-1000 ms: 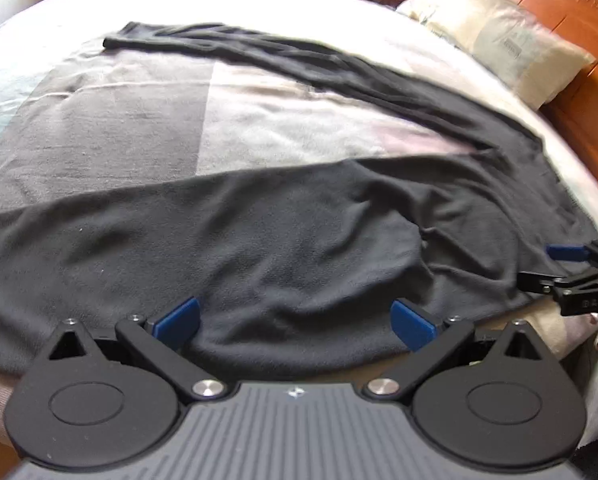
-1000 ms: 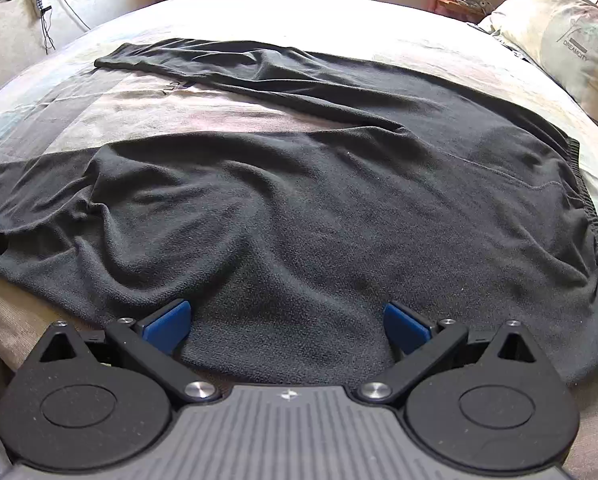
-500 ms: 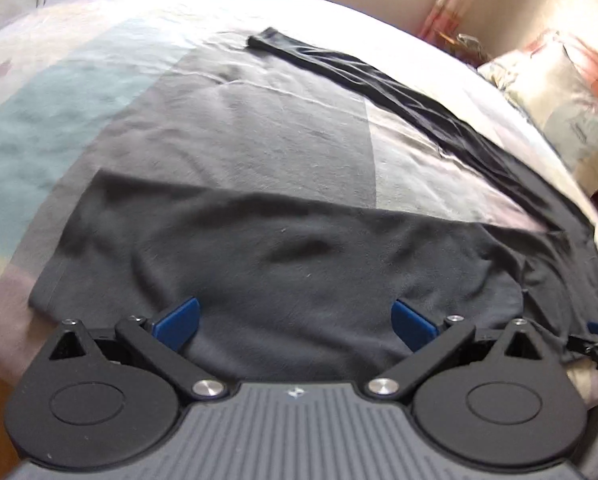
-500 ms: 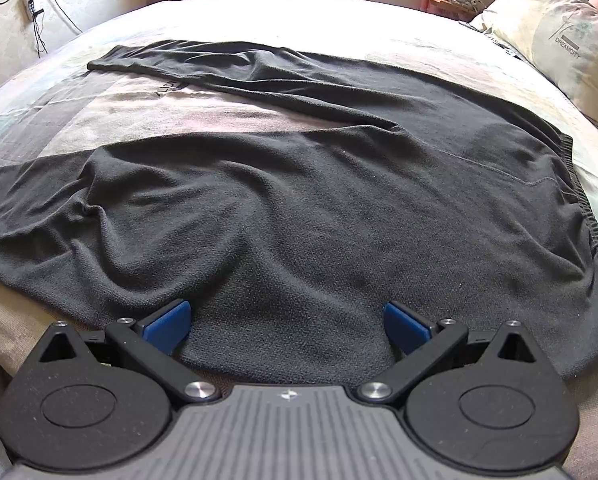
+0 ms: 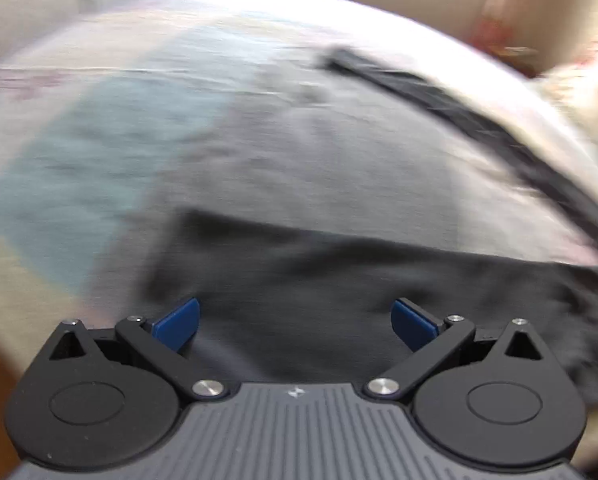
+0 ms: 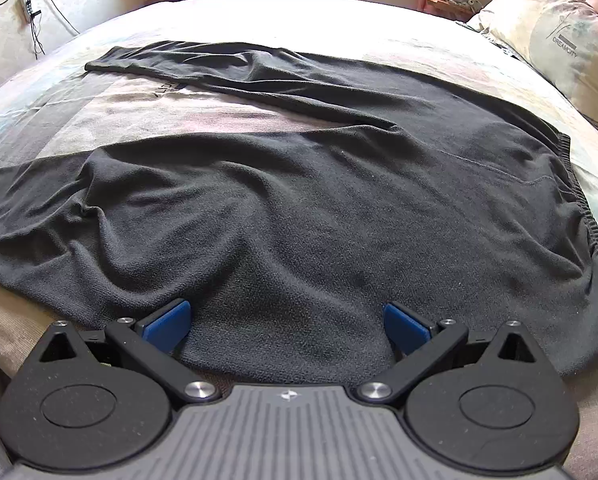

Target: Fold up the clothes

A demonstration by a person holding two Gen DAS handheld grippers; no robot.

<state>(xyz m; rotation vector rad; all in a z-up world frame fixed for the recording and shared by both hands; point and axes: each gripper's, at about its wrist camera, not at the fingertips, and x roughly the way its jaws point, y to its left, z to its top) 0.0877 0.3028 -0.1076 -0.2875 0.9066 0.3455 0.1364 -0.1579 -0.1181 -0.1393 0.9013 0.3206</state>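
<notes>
While the soft black fleece trousers [image 6: 299, 208] lay spread flat across the pale patchwork bed cover [image 6: 419, 52], both grippers were wide open and held nothing. The trousers' long way ran from side to side in front of both grippers. The stretchy ribbed waistband [image 6: 587, 216] was at the right, and the two legs reached away to the left, one near and one far.

The right gripper [image 6: 287, 322] was at the near edge of the cloth, close to the waistband end, with its blue pads [image 6: 167, 322] spread apart just over the fleece. The left gripper [image 5: 295, 322] was at the near edge too, by the cut end of the near leg [image 5: 299, 280]. That view was blurry, so I could not tell if it touched the cloth.

I think the left gripper was nearer the leg ends and the right one nearer the waist. A cream pillow [image 6: 563, 44] sat far off at the right.
</notes>
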